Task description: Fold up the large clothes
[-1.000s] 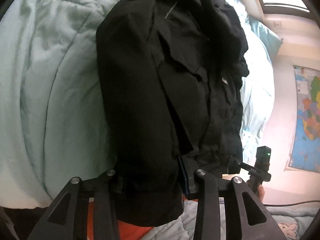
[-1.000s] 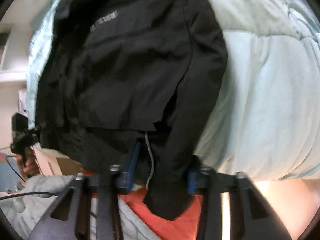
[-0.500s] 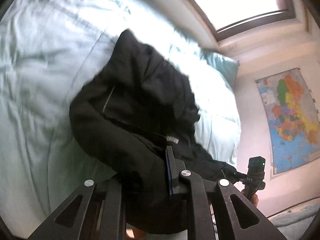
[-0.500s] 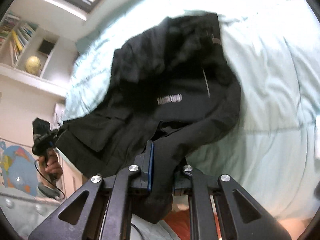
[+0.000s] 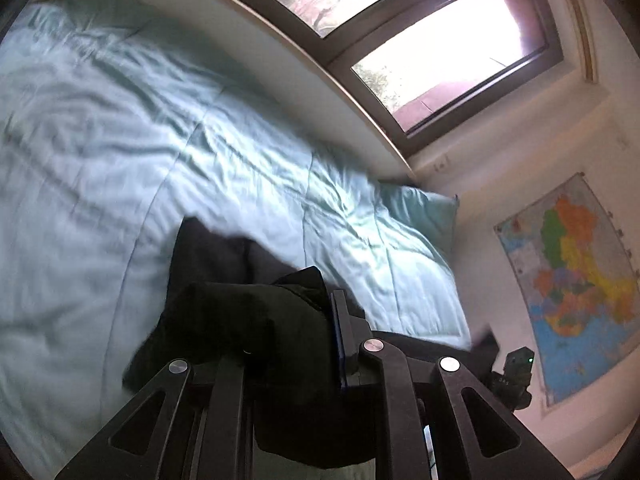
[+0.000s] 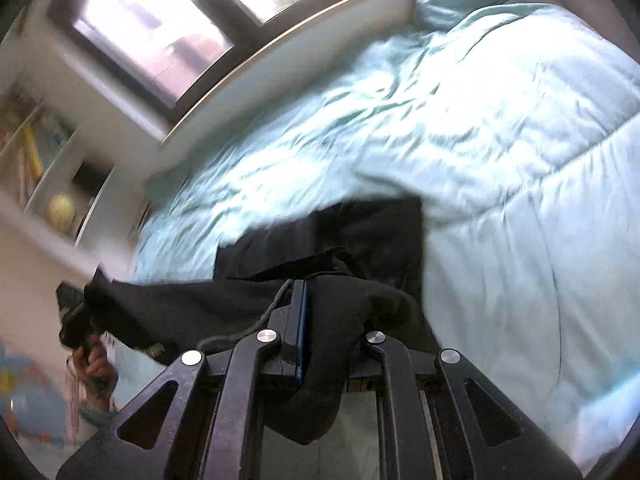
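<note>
A black jacket hangs lifted above the pale blue duvet. My left gripper is shut on one edge of it, with cloth bunched over the left finger. The same jacket stretches leftward in the right wrist view, and my right gripper is shut on another part of its edge. The lower end of the garment still trails on the duvet. At the left of that view a hand holds the left gripper. The other gripper's body shows at the right of the left wrist view.
A white ledge and a large window run along the bed's far side. A blue pillow lies at the bed's end, under a coloured wall map. Shelves with books and a round yellow object stand at the left.
Both grippers closed on the jacket's edge, then rose and pulled back, lifting it off the duvet. The views swung up to show the window and walls.
</note>
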A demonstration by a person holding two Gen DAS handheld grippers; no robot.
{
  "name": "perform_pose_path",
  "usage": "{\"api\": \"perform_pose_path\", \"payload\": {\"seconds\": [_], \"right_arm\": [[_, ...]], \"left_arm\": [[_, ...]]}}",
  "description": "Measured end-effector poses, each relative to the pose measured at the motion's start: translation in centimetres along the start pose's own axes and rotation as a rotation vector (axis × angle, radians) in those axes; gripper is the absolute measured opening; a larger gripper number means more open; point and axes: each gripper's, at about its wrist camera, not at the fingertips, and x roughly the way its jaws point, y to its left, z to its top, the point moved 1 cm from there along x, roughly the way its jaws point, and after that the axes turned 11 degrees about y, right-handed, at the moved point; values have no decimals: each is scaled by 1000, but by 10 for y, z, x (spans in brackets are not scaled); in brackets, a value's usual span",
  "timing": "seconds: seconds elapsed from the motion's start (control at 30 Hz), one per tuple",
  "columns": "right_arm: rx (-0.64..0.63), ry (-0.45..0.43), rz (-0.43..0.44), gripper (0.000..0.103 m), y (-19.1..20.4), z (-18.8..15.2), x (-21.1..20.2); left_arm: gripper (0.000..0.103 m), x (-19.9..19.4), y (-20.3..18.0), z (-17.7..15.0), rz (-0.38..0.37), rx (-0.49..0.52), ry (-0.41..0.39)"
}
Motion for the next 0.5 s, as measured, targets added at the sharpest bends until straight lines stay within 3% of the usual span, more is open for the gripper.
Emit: {"api": "perform_pose_path", "payload": {"seconds": [0.1, 0.27, 0.4, 0.5], "right_arm": [[14, 7, -92, 16, -5, 50, 38], [38, 113, -239, 16, -25, 108, 139], [103, 245, -300, 17, -54, 118, 220], [94, 305, -323, 17, -64, 110, 259]], "left_arm": [[19, 43, 5, 41, 90, 9, 22], [20, 140, 57, 84, 251, -96, 123], [21, 215, 121, 84, 256, -238, 239], [21, 241, 141, 75, 256, -241, 256]]}}
